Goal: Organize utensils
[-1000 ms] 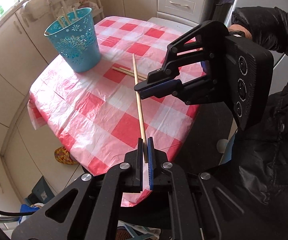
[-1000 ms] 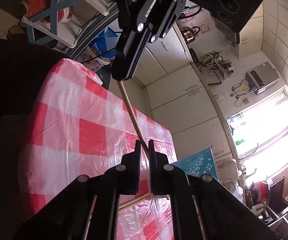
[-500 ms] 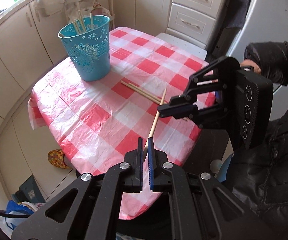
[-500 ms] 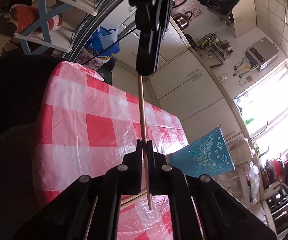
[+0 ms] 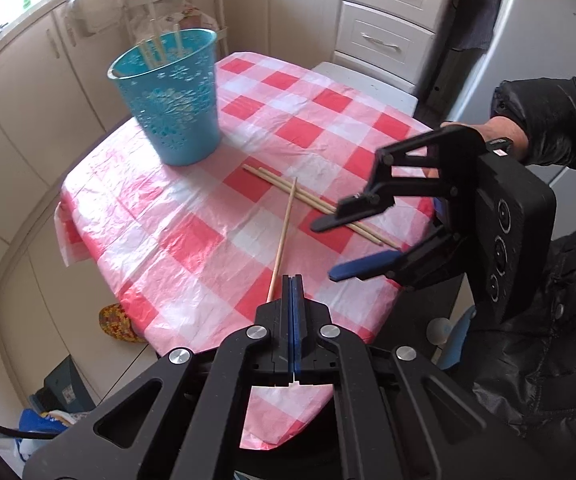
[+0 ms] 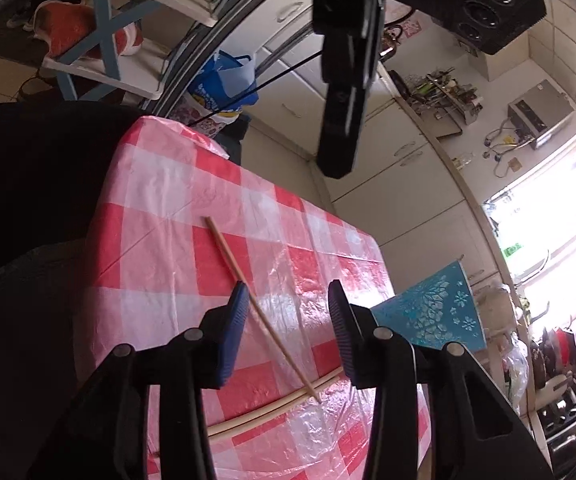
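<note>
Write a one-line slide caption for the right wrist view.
Open right gripper above a loose chopstick crossing two others on the checked tablecloth, teal bin beyond.

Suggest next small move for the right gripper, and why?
Probably lower the right gripper onto the loose chopstick and close. Its jaws have just been opening; the chopstick lies on the tablecloth below their gap, ungripped, crossing two other chopsticks. The left gripper is shut, empty.

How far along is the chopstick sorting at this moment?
Done: a few chopsticks stand in the blue basket. In hand: nothing; the left gripper is shut empty, and the right gripper has just been opening, gripping nothing, over a single chopstick lying on the cloth. Left: that one and the pair it crosses.
</note>
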Motion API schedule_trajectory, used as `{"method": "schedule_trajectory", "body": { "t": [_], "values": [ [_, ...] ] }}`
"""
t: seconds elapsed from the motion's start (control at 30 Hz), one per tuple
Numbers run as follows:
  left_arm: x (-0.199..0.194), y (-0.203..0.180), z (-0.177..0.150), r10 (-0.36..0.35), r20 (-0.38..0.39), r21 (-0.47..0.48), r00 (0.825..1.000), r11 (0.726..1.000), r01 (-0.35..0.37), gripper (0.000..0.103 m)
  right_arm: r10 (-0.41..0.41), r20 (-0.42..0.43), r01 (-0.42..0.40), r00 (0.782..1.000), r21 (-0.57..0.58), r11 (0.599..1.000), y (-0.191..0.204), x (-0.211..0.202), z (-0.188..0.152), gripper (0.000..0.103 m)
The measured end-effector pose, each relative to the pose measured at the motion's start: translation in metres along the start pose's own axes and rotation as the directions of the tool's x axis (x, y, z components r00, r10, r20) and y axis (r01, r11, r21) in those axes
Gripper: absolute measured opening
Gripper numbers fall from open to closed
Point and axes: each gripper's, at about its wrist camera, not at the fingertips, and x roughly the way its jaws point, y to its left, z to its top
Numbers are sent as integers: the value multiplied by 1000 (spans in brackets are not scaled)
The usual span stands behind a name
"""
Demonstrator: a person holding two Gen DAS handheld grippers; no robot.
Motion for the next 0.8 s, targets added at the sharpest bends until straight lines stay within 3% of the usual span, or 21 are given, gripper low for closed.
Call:
{"method": "schedule_trajectory", "body": {
  "t": [0.1,0.2,0.3,0.43,0.5,0.53,0.57,0.6,0.63,0.7,0.8],
  "values": [
    [-5,12,-6,26,40,-68,999,997,-23,0,121,-28,-120,992,18,993,-12,14,3,40],
    [-11,28,-15,46,92,-157,995,987,-31,0,253,-63,-248,966,77,966,-37,40,2,40],
    [-19,52,-31,66,162,-289,985,957,-17,0,366,-105,-352,925,133,927,-60,72,-1,40],
    [-21,74,-52,79,213,-412,974,911,16,1,502,-157,-481,851,153,863,-70,108,-8,44],
    [-21,81,-61,84,225,-453,971,891,28,1,571,-152,-533,807,229,814,-83,119,-8,44],
    [-20,83,-64,87,229,-465,970,885,30,1,596,-150,-551,789,258,794,-86,123,-9,33],
    [-19,85,-67,92,231,-478,969,878,31,1,620,-148,-567,771,285,773,-89,126,-10,28],
    [-18,86,-68,94,232,-488,968,872,33,1,643,-145,-581,752,315,750,-91,126,-10,14],
    [-17,86,-69,94,235,-497,967,867,37,1,650,-148,-581,745,335,742,-90,125,-10,9],
    [-15,86,-68,92,243,-510,966,859,47,1,633,-153,-557,759,351,753,-87,120,-10,7],
    [-13,83,-67,90,253,-515,963,856,55,1,622,-125,-521,773,436,734,-92,114,-16,5]
  ]
}}
